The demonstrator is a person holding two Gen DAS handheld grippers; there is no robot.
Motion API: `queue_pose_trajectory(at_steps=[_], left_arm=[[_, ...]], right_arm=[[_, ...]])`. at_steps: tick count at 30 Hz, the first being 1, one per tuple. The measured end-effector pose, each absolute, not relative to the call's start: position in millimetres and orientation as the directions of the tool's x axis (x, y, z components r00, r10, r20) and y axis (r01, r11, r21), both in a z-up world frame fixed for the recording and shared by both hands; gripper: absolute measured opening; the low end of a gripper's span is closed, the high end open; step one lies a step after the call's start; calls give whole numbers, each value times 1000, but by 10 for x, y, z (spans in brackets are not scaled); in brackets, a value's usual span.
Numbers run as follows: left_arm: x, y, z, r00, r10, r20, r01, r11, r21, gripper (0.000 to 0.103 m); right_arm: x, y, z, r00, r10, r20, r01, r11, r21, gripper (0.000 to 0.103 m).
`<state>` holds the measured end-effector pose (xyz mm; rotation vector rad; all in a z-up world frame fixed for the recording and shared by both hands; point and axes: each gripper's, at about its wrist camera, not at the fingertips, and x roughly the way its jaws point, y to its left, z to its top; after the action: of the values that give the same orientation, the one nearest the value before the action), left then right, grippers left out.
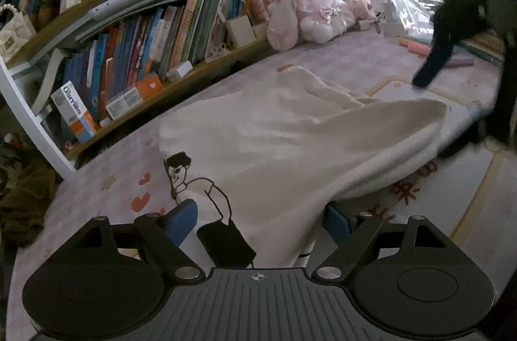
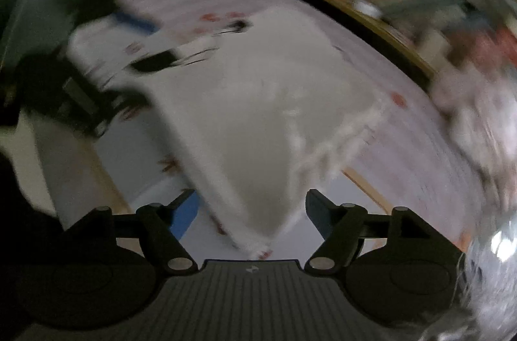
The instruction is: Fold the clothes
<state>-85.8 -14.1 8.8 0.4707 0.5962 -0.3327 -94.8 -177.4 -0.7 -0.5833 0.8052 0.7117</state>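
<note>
A white garment (image 1: 274, 140) with a black cartoon figure (image 1: 194, 189) drawn on it lies on a pale pink mat (image 1: 339, 63); its right side is folded over into a thick roll. My left gripper (image 1: 260, 221) stands open over the garment's near edge, with cloth lying between its blue pads. In the blurred right wrist view, the same garment (image 2: 258, 102) tapers to a corner between the fingers of my right gripper (image 2: 252, 208), whose jaws stand apart without pressing on it. A blue finger (image 2: 132, 21) of the left gripper shows at the far left edge of the cloth.
A bookshelf (image 1: 145, 44) packed with books runs along the mat's far side. Pink and white plush toys (image 1: 313, 8) sit at its end. A dark sleeve or arm (image 1: 446, 44) hangs over the mat at the right. The mat (image 2: 420, 147) extends beyond the garment.
</note>
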Motion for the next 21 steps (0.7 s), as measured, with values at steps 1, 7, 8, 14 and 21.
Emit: queue_pose_trajectory(at_steps=[1, 7, 8, 14, 21], left_arm=[[-844, -130, 100, 779, -167, -604, 427, 847, 316, 85], [-782, -90, 123, 770, -184, -611, 430, 857, 284, 85], [-779, -89, 119, 768, -186, -613, 435, 854, 285, 85], [-786, -60, 77, 752, -201, -628, 462, 841, 283, 85], [-855, -57, -36, 723, -199, -661, 505, 806, 310, 85]], right_arm=[[-976, -1675, -53, 483, 348, -804, -777, 592, -211, 72], [-1032, -1316, -243, 509, 344, -789, -802, 523, -289, 68], [-1018, -1292, -273, 523, 328, -787, -797, 516, -315, 66], [-950, -1289, -388, 607, 231, -760, -762, 442, -474, 41], [-956, -1295, -251, 674, 224, -704, -722, 400, -565, 12]])
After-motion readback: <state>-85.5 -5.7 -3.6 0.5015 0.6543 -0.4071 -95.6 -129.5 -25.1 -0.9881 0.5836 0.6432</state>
